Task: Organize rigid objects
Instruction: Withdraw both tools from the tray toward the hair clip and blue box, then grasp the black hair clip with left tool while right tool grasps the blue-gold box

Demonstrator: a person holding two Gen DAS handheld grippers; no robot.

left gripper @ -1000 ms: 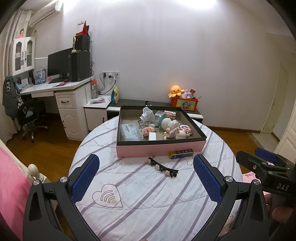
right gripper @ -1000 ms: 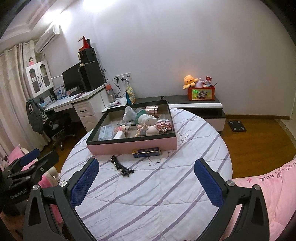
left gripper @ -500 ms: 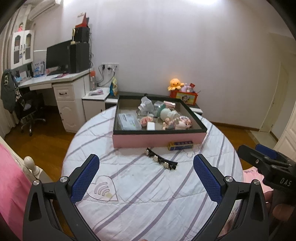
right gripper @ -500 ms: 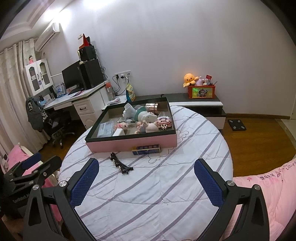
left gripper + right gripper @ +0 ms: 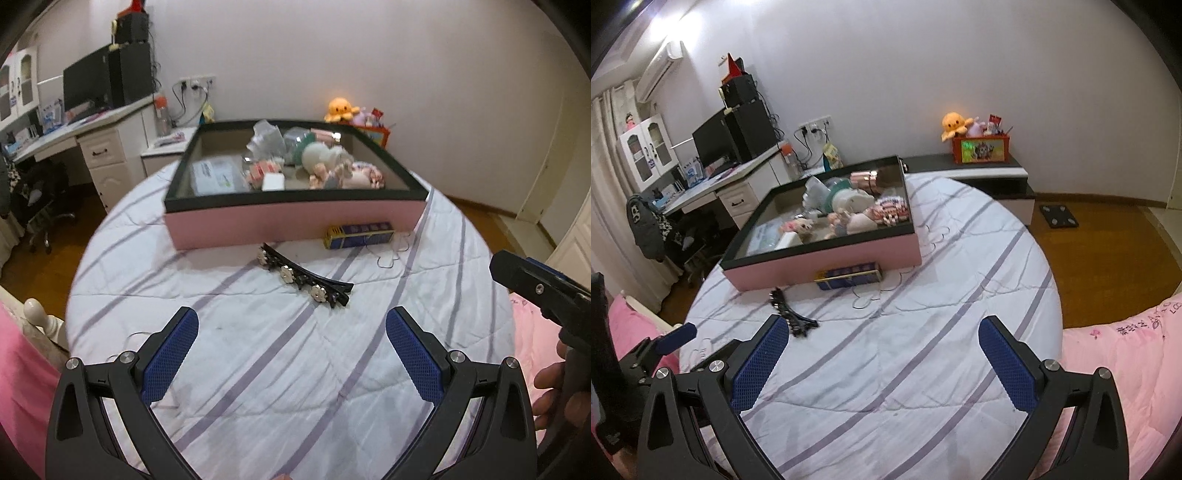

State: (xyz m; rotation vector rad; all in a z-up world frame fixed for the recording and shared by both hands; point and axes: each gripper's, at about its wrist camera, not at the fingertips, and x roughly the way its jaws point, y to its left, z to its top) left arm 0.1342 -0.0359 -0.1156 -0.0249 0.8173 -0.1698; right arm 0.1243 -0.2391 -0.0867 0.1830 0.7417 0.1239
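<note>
A black hair clip with flower studs (image 5: 304, 275) (image 5: 788, 312) lies on the striped round bed, in front of a pink box with a black rim (image 5: 295, 218) (image 5: 827, 258) that holds several small toys and packets. A small blue and yellow box (image 5: 358, 234) (image 5: 849, 275) rests against the pink box's front wall. My left gripper (image 5: 291, 350) hovers open just short of the hair clip, nothing between its fingers. My right gripper (image 5: 882, 354) is open over the bedspread, right of the clip.
The round bed (image 5: 258, 369) drops off to wooden floor (image 5: 1108, 251) on all sides. A desk with a monitor (image 5: 88, 85) stands at left, a low shelf with an orange toy box (image 5: 980, 147) by the wall. Pink bedding (image 5: 1126, 369) lies at right.
Both grippers have moved forward and lower toward the bed. The hair clip and pink box now appear larger and closer in the left wrist view. Both grippers stay open.
</note>
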